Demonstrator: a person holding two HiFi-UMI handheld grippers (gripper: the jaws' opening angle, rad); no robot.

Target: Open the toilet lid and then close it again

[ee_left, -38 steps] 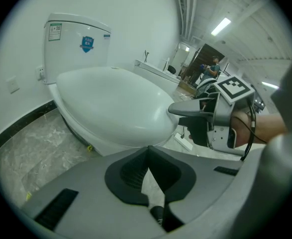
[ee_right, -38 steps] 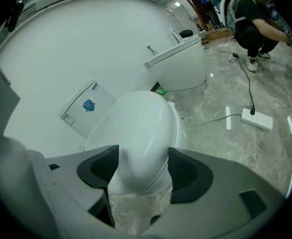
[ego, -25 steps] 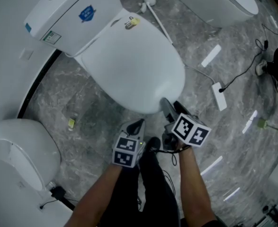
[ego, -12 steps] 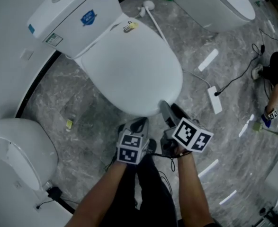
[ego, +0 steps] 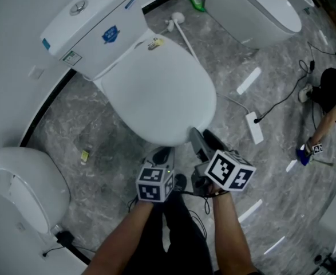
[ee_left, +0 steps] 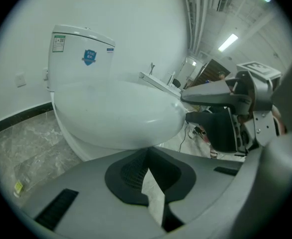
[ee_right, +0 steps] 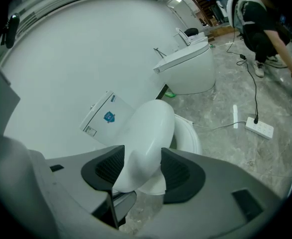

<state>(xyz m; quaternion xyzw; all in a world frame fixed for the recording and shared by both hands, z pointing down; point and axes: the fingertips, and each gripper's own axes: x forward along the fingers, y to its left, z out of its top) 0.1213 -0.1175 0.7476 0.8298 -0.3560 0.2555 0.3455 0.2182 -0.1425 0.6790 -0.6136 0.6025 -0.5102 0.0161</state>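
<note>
White toilet lid (ego: 156,90), tilted partly up, sits clamped at its front rim in the right gripper (ego: 199,135), whose jaws have just been closing. The left gripper (ego: 163,153) hangs beside it, pinched together and empty. The cistern (ego: 90,16) carries a blue shield sticker (ego: 111,35) and a small green-edged label (ego: 72,57), print unreadable.

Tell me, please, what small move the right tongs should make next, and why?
Probably lift the white plastic toilet lid up and back toward the white ceramic tank. The right tongs, whose jaws have just been closing, grip its front edge, and it stands only slightly raised off the white seat. The left tongs are shut and empty.
</note>
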